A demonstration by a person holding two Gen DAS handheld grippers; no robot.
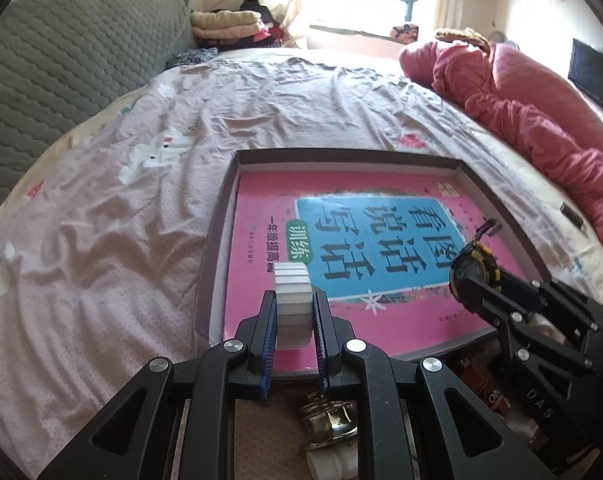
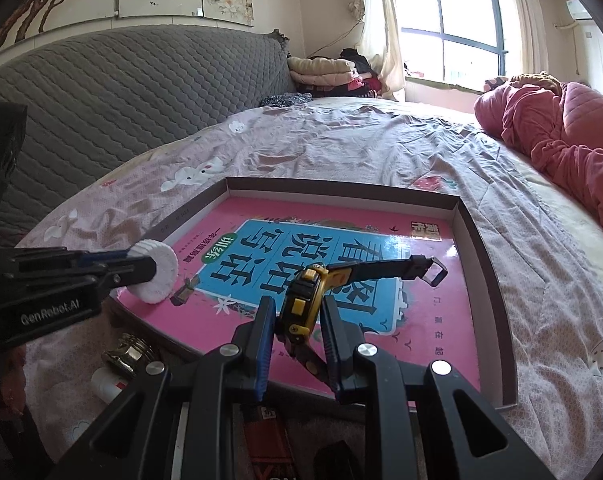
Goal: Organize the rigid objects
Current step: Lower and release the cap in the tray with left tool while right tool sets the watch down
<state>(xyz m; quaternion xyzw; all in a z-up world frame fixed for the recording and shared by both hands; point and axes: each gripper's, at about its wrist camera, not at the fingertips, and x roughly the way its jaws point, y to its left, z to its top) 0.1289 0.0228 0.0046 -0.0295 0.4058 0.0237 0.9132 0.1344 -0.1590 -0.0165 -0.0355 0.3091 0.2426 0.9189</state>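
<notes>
The left gripper (image 1: 295,312) has its fingers clamped on a white ridged wheel (image 1: 292,304). The right gripper (image 2: 297,320) has its fingers closed around a yellow-and-black wristwatch (image 2: 303,300), strap trailing forward. Both hover over a pink workbook (image 2: 341,264) with large Chinese characters, lying in a shallow brown box (image 2: 487,248) on the bed (image 1: 141,208). "GenRobot.AI" marks the left gripper's side. A brass knob (image 1: 331,420) and red lighter (image 2: 263,428) lie below.

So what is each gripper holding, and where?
Left gripper: white ribbed cap, pinched across its flat faces. Right gripper: yellow-black watch, by its case sides.
</notes>
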